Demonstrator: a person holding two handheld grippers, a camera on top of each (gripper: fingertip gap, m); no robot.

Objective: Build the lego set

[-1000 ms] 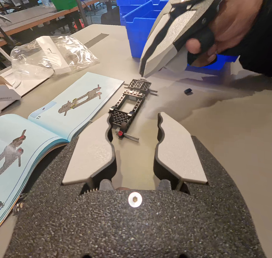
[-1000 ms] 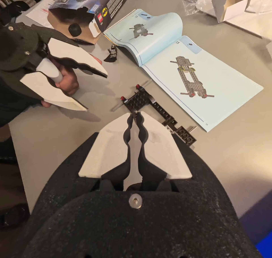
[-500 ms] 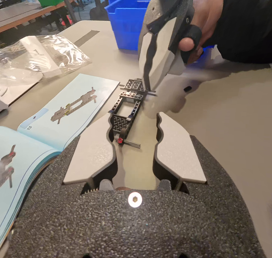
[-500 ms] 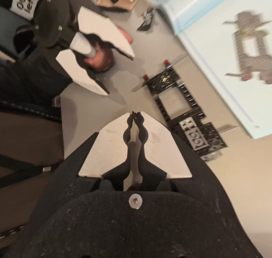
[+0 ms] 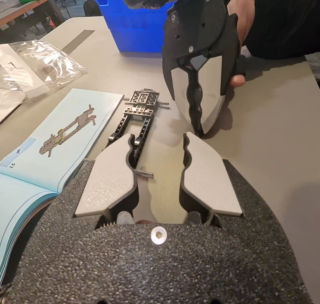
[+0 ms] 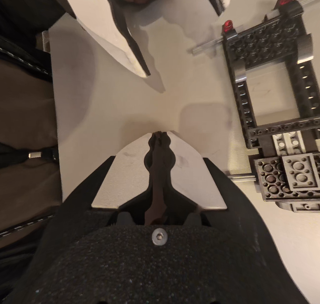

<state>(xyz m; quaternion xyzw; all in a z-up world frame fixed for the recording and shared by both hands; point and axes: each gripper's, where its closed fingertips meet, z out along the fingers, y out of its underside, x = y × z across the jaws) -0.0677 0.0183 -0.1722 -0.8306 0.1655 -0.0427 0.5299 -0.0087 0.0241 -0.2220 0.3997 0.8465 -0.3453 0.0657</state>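
Jaws of the left gripper (image 5: 157, 136) are standing wide apart over the beige tabletop (image 5: 259, 139), gripping nothing, with the left finger overlapping the near end of the long black brick-built frame with grey axles (image 5: 138, 112). At centre right, the right gripper (image 5: 199, 133), held in a person's hand (image 5: 242, 18), is pointing steeply down beside the frame, its tips nearly together at the tabletop; whether anything small is sitting between them cannot be told. At left, a pale blue instruction booklet (image 5: 69, 122) is lying open; a clear plastic bag (image 5: 52, 62) and a blue plastic bin (image 5: 138, 27) are sitting farther back.
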